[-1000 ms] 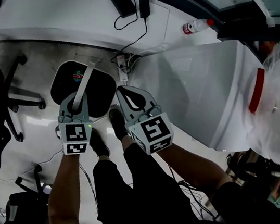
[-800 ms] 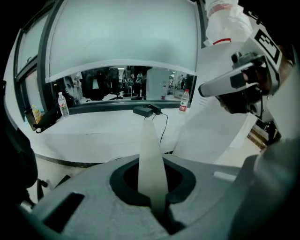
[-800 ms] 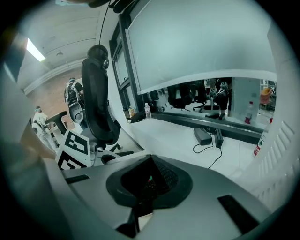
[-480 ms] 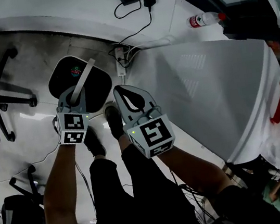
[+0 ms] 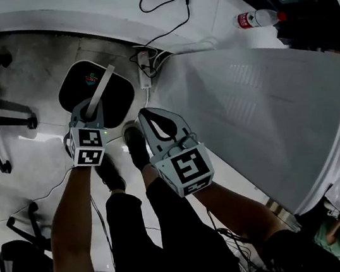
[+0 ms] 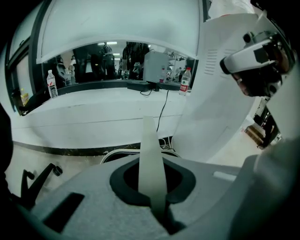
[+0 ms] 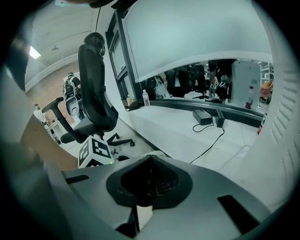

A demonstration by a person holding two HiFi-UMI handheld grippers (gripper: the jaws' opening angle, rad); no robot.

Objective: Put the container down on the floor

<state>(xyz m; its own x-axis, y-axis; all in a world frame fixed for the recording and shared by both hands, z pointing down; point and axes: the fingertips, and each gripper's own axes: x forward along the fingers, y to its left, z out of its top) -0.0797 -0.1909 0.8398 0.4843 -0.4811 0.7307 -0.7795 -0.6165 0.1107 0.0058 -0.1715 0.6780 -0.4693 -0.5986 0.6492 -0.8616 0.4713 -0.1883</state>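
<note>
Clamping left gripper (image 5: 93, 112) jaws on the white handle (image 5: 103, 85) of the dark container (image 5: 120, 105); pressing right gripper (image 5: 148, 117) jaws together, empty, just beside.

Right gripper view | I read the right gripper (image 7: 151, 161) with jaws pressed together | marker cube (image 7: 96, 151) just left of them | office chair (image 7: 93, 89) beyond, left | power adapter (image 7: 203, 116) with cable on white surface (image 7: 164, 126) ahead, right | bottle (image 7: 145, 98) farther ahead
</note>
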